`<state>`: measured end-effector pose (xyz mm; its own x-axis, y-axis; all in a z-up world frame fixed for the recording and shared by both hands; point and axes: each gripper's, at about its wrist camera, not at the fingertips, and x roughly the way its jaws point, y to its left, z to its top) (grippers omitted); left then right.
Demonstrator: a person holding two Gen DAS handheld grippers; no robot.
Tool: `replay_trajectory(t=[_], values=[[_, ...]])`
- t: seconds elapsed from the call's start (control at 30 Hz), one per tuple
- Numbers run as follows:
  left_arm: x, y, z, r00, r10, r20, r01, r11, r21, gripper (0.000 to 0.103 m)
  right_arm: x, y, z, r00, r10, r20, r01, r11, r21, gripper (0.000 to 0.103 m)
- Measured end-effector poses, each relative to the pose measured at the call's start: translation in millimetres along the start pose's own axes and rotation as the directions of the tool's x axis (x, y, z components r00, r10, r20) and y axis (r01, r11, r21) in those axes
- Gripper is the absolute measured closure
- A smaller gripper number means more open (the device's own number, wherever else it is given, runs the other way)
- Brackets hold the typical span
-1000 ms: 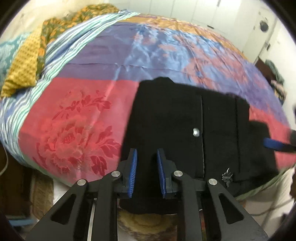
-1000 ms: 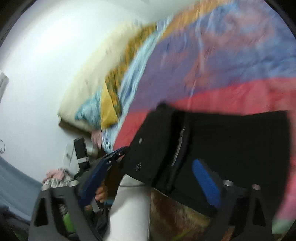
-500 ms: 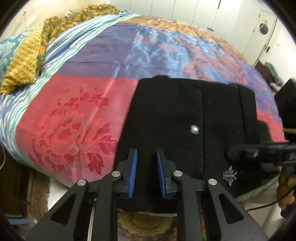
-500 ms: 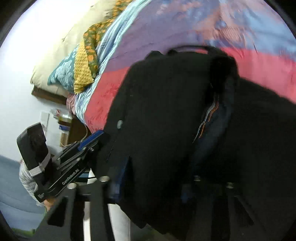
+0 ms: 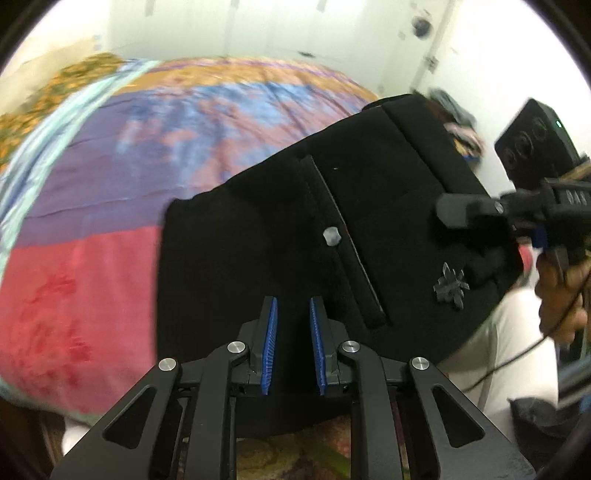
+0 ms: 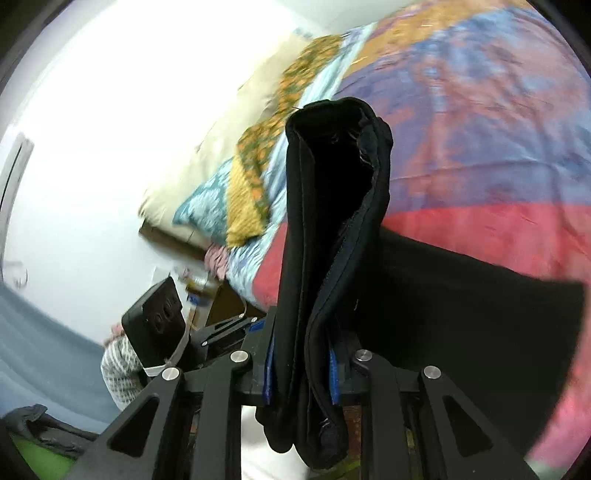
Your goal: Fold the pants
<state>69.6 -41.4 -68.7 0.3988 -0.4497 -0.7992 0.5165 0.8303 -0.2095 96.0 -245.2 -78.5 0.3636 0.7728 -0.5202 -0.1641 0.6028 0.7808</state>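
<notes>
The folded black pants hang between my two grippers, lifted off the colourful bedspread. A silver button and a small star-shaped emblem show on them. My left gripper is shut on the near edge of the pants; the cloth fills the gap between its blue pads. My right gripper is shut on the thick folded stack of the pants, which stands up edge-on before its camera. The right gripper also shows in the left wrist view at the pants' right end.
Pillows lie at the head of the bed. A white wall and cupboard doors stand behind the bed. The person's hand and a cable are at the right. A patterned rug lies on the floor below.
The pants have been lifted off the bed, right end higher. My right gripper has closed on the folded stack. The left gripper has risen with the near edge.
</notes>
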Motion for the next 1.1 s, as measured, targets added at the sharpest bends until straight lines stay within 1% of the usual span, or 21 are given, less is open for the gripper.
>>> replay_trajectory(t=[0.13,0.17,0.27,0.33,0.4,0.47,0.5,0.57,0.6,0.63,0.7,0.73,0.77,0.83,0.87,0.93,0.97,1.0,1.03,1.07,1.1], values=[[35,-27,-7,0.997,-0.009,-0.076,0.015,0.997,0.074,0.087,-18,-51,-21,0.998,-0.066,0.002,0.065,0.992,0.104,0.081],[43,-33,-10,0.995,-0.014,-0.096,0.022,0.996,0.083,0.087,-18,-69,-31,0.997,-0.078,-0.004,0.077,0.985,0.153,0.081],[51,-43,-14,0.994,-0.004,-0.113,0.017,0.994,0.11,0.088,-18,-91,-46,0.998,-0.057,0.008,0.054,0.972,0.23,0.082],[57,-43,-15,0.992,-0.005,-0.124,0.019,0.994,0.112,0.088,-17,-94,-51,0.997,-0.076,0.011,0.072,0.973,0.219,0.082],[66,-46,-17,0.99,-0.009,-0.141,0.024,0.994,0.104,0.088,-11,-100,-52,0.99,-0.142,-0.001,0.139,0.97,0.198,0.082],[68,-50,-17,0.989,0.007,-0.147,0.012,0.992,0.128,0.088,-5,-108,-52,0.971,-0.236,-0.038,0.239,0.958,0.157,0.077],[64,-52,-16,0.99,0.019,-0.142,0.002,0.99,0.142,0.088,-4,-113,-51,0.967,-0.251,-0.039,0.254,0.956,0.146,0.074],[53,-51,-13,0.991,0.005,-0.135,0.013,0.991,0.134,0.081,-11,-112,-51,0.967,-0.254,-0.03,0.255,0.957,0.141,0.064],[46,-46,-12,0.992,-0.011,-0.123,0.026,0.993,0.116,0.079,-17,-106,-48,0.958,-0.285,-0.018,0.285,0.951,0.121,0.059],[37,-41,-10,0.994,-0.018,-0.104,0.028,0.994,0.102,0.075,-25,-96,-45,0.938,-0.346,0.007,0.344,0.936,0.077,0.055],[17,-27,-7,0.998,0.006,-0.062,-0.001,0.996,0.086,0.073,-34,-82,-40,0.888,-0.456,0.055,0.457,0.889,-0.013,0.055],[12,-21,-6,0.999,0.019,-0.049,-0.015,0.997,0.082,0.073,-41,-65,-36,0.861,-0.499,0.097,0.506,0.859,-0.08,0.055],[5,-14,-7,0.999,0.041,-0.035,-0.038,0.996,0.077,0.073,-42,-52,-35,0.857,-0.503,0.117,0.514,0.85,-0.117,0.055],[-4,-2,-10,0.996,0.088,-0.015,-0.087,0.993,0.078,0.073,-43,-23,-30,0.864,-0.48,0.15,0.503,0.831,-0.236,0.055],[-5,1,-11,0.994,0.106,-0.011,-0.105,0.991,0.084,0.073,-32,-5,-37,0.872,-0.467,0.144,0.488,0.811,-0.322,0.055],[-2,5,-21,0.991,0.135,-0.023,-0.133,0.986,0.096,0.073,-19,8,-51,0.88,-0.462,0.11,0.462,0.778,-0.426,0.055],[5,5,-27,0.989,0.14,-0.046,-0.134,0.986,0.101,0.073,-11,5,-62,0.878,-0.472,0.083,0.454,0.762,-0.463,0.055],[14,5,-33,0.987,0.141,-0.073,-0.133,0.985,0.107,0.073,2,-2,-73,0.861,-0.507,0.039,0.458,0.741,-0.491,0.055],[22,4,-41,0.985,0.141,-0.1,-0.129,0.985,0.117,0.073,18,-17,-81,0.825,-0.566,-0.015,0.484,0.719,-0.499,0.056],[31,1,-49,0.982,0.143,-0.124,-0.126,0.983,0.136,0.073,26,-33,-86,0.794,-0.606,-0.058,0.506,0.711,-0.488,0.057],[33,-1,-52,0.98,0.151,-0.13,-0.131,0.98,0.146,0.073,30,-47,-88,0.792,-0.603,-0.096,0.501,0.732,-0.461,0.058]])
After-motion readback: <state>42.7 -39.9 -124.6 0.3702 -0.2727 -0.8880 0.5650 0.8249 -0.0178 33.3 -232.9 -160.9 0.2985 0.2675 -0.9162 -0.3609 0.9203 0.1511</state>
